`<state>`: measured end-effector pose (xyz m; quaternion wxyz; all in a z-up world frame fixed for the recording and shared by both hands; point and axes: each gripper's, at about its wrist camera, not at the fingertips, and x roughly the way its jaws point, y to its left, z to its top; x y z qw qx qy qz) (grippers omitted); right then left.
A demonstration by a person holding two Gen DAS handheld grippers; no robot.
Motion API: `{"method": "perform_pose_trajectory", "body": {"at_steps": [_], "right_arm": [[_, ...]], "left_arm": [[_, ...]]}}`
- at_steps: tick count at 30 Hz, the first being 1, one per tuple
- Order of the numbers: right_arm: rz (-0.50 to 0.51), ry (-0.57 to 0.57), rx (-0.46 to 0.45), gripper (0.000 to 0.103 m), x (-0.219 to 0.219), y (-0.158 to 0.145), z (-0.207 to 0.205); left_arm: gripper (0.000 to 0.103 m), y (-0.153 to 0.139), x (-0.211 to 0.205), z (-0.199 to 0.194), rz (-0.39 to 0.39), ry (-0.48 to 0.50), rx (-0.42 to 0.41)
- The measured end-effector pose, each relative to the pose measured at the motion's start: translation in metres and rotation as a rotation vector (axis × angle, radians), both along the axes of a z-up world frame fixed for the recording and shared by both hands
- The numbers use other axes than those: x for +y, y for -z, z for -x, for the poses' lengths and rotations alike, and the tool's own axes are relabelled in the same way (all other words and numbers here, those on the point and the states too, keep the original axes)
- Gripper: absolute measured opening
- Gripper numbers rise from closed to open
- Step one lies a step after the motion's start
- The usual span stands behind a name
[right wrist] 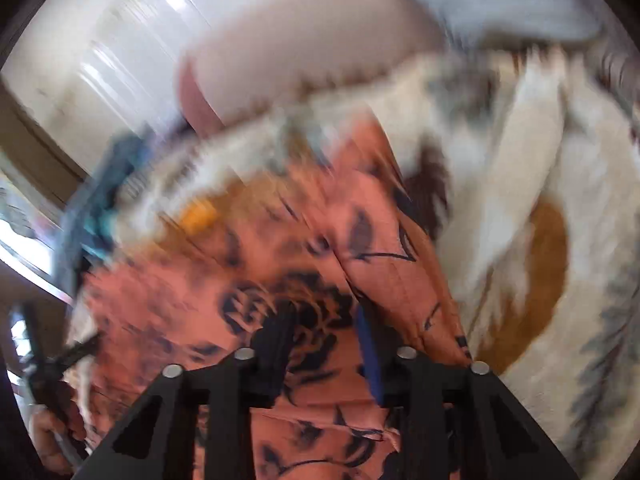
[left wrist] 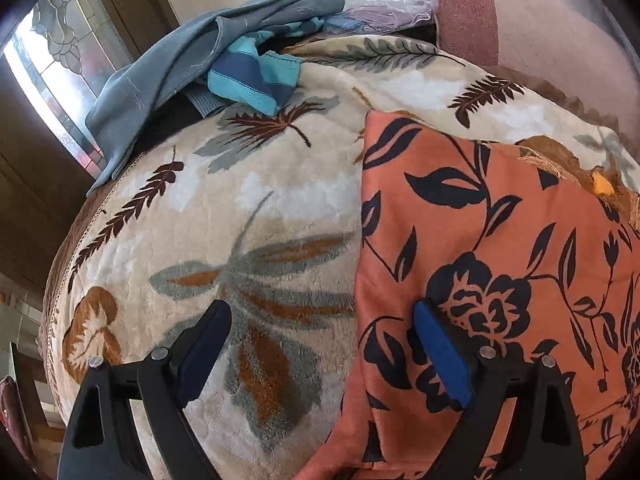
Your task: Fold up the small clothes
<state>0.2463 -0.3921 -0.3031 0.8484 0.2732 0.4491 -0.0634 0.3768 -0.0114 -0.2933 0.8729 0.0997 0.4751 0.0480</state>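
Note:
An orange garment [left wrist: 500,240] with a black flower print lies flat on a cream leaf-patterned blanket [left wrist: 240,220], its left edge straight. My left gripper [left wrist: 322,312] hovers open and wide over that edge, with one finger over the blanket and the blue-padded finger [left wrist: 440,356] over the garment. The right wrist view is blurred. My right gripper [right wrist: 322,320] is low over the same orange garment [right wrist: 280,248], its jaws a narrow gap apart. The flower print shows flat through the gap, and I see no fabric pinched.
A heap of blue-grey clothes [left wrist: 180,60] and a teal striped piece [left wrist: 252,76] lie at the blanket's far left. A pink cushion [left wrist: 468,12] and a plastic bag [left wrist: 384,8] sit behind. The blanket's edge [left wrist: 80,260] drops off at the left. A hand [right wrist: 52,440] shows at lower left.

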Motion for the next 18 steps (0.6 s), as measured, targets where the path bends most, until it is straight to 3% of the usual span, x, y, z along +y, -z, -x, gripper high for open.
{"method": "perform_pose_trajectory", "body": {"at_steps": [1, 3, 6, 11, 13, 14, 15, 18], "right_arm": [[-0.005, 0.014, -0.042, 0.022, -0.004, 0.000, 0.004], [-0.056, 0.027, -0.010, 0.019, -0.010, -0.009, 0.011], [-0.148, 0.017, -0.022, 0.023, -0.019, -0.022, 0.037], [-0.155, 0.003, -0.093, 0.025, -0.029, -0.045, 0.112], [-0.151, 0.011, -0.102, 0.038, -0.028, -0.047, 0.139], [-0.156, 0.012, -0.107, 0.058, -0.026, -0.046, 0.150], [-0.160, 0.015, -0.119, 0.069, -0.023, -0.046, 0.160], [-0.159, -0.006, -0.118, 0.069, -0.017, -0.048, 0.195]], "left_arm": [[0.095, -0.001, 0.004, 0.003, 0.008, -0.001, -0.001], [0.095, -0.005, 0.012, 0.011, 0.030, 0.005, 0.011], [0.094, -0.011, 0.034, 0.034, 0.112, 0.010, 0.034], [0.094, -0.012, 0.082, 0.108, 0.141, 0.025, 0.028], [0.094, -0.010, 0.094, 0.138, 0.160, 0.025, 0.029], [0.094, -0.008, 0.100, 0.154, 0.164, 0.024, 0.035], [0.094, -0.007, 0.104, 0.168, 0.164, 0.027, 0.043], [0.094, -0.002, 0.121, 0.210, 0.174, 0.019, 0.077]]}}
